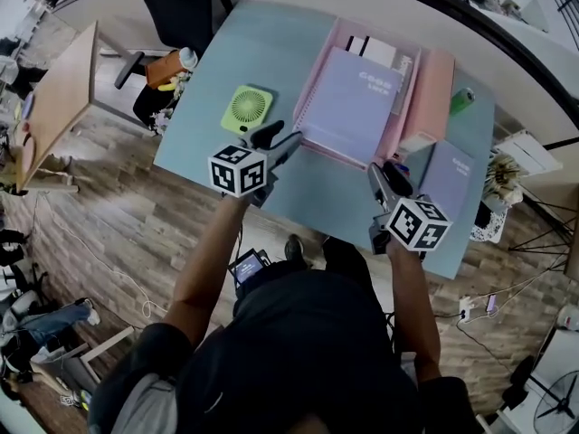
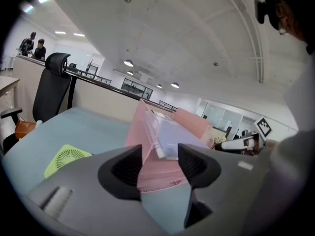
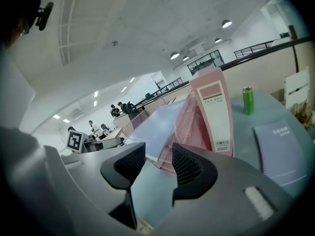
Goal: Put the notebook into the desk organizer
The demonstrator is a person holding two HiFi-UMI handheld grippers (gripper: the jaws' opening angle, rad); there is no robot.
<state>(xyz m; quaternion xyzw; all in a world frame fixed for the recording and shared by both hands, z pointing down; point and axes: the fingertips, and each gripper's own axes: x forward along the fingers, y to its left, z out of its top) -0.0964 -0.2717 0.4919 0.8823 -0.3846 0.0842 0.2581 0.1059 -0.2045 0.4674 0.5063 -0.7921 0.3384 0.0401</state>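
Observation:
A lavender spiral notebook (image 1: 348,102) lies tilted in the pink mesh desk organizer (image 1: 432,89) at the far middle of the table. The left gripper view shows it (image 2: 172,134) resting on the pink mesh (image 2: 157,173). My left gripper (image 1: 286,143) hovers just short of the notebook's near left corner, jaws open and empty (image 2: 160,163). My right gripper (image 1: 377,175) hangs near the organizer's front right, also open with nothing between its jaws (image 3: 158,168). A second lavender notebook (image 1: 450,177) lies flat on the table to the right (image 3: 280,149).
A green desk fan (image 1: 246,108) lies left of the organizer. A green can (image 1: 461,100) stands behind, to the right. A pink file box (image 3: 216,114) forms the organizer's right side. The pale blue table (image 1: 244,43) ends close to my body; an office chair stands at the far left.

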